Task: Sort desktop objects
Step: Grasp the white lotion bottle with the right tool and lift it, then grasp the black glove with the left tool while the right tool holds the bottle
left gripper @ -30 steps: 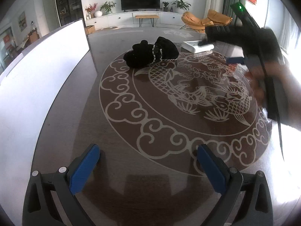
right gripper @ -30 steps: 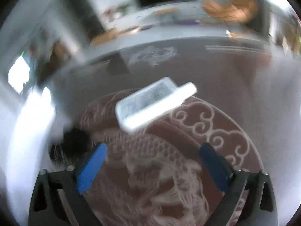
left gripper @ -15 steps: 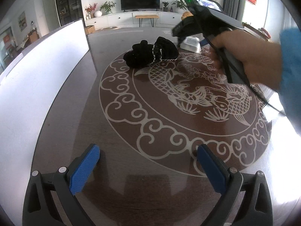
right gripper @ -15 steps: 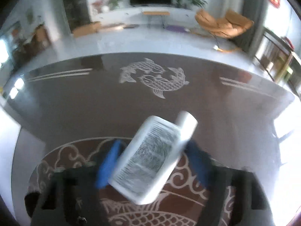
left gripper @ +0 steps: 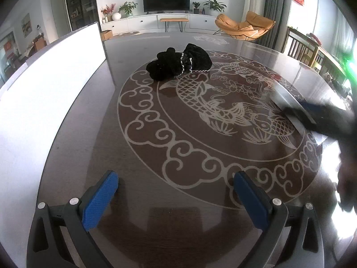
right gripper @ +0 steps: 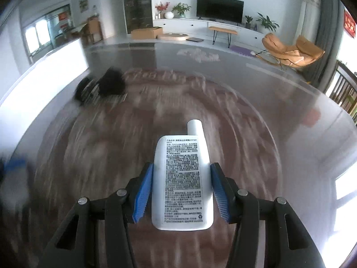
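right gripper | jaws closing on white bottle (airborne)

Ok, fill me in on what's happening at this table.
A person is sorting things on the patterned table. The right gripper is closing its blue pads on a white bottle, printed label facing up, above the tabletop. The left gripper stands open and empty. A black glove lies near the far side.
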Demonstrator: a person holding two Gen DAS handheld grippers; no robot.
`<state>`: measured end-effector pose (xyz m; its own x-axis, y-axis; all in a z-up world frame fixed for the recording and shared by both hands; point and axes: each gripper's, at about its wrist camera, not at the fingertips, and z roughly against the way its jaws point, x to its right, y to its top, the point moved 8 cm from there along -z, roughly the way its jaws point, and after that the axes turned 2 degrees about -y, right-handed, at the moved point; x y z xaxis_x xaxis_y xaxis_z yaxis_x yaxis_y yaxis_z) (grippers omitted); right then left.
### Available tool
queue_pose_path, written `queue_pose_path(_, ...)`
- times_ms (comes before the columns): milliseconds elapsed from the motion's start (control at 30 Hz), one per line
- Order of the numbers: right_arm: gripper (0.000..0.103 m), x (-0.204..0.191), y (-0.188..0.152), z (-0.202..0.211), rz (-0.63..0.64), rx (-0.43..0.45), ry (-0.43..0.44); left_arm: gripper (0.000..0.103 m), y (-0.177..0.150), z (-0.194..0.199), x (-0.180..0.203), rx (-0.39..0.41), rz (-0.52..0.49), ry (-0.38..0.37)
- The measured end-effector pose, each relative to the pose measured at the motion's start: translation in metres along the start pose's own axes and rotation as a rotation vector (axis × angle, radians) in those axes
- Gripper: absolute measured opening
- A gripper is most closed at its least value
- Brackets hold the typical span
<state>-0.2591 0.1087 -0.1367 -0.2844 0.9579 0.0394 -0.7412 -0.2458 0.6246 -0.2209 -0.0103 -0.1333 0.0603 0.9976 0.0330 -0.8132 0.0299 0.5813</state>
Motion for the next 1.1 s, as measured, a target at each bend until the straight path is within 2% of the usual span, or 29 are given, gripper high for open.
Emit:
queue_pose_path(100,0.053,0.004,-0.042,0.033,0.009,0.001,0.0,0.103,0.0,0.0,0.0,0.0,0.001,0.0)
queue_pose_path(133,0.057,0.006,-0.048,0.039,0.012,0.001,-0.003,0.103,0.0,0.0,0.0,0.0,0.0,0.0)
queue_pose_path(167,0.073,0.008,-0.055,0.043,0.015,-0.002,-0.009,0.103,0.0,0.0,0.0,0.0,0.001,0.0)
queue_pose_path(233,0.09,0.007,-0.07,0.05,0.015,-0.023,-0.013,0.103,0.0,0.0,0.0,0.0,0.001,0.0)
queue_pose_path(400,0.096,0.012,-0.067,0.049,-0.005,-0.037,-0.024,0.103,0.0,0.0,0.0,0.0,0.001,0.0)
queue_pose_path(633,0.098,0.016,-0.053,0.043,-0.012,-0.042,-0.028,0.103,0.0,0.001,0.002,-0.001,-0.002,0.001)
queue_pose_path(733,0.099,0.016,-0.053,0.043,-0.016,-0.044,-0.023,0.103,0.003,-0.001,0.008,-0.012,-0.062,-0.044)
queue_pose_path(767,0.099,0.016,-0.054,0.042,-0.018,-0.044,-0.02,0.103,0.008,-0.005,0.015,-0.02,-0.147,-0.089)
queue_pose_path(833,0.099,0.016,-0.054,0.042,-0.021,-0.045,-0.014,0.103,0.018,-0.011,0.017,-0.038,-0.234,-0.123)
queue_pose_path(933,0.099,0.015,-0.053,0.042,-0.016,-0.045,-0.01,0.103,0.049,-0.021,0.005,-0.047,-0.274,-0.042)
queue_pose_path(1100,0.099,0.014,-0.053,0.042,-0.015,-0.043,0.0,0.103,0.109,-0.039,0.001,-0.005,-0.264,-0.075)
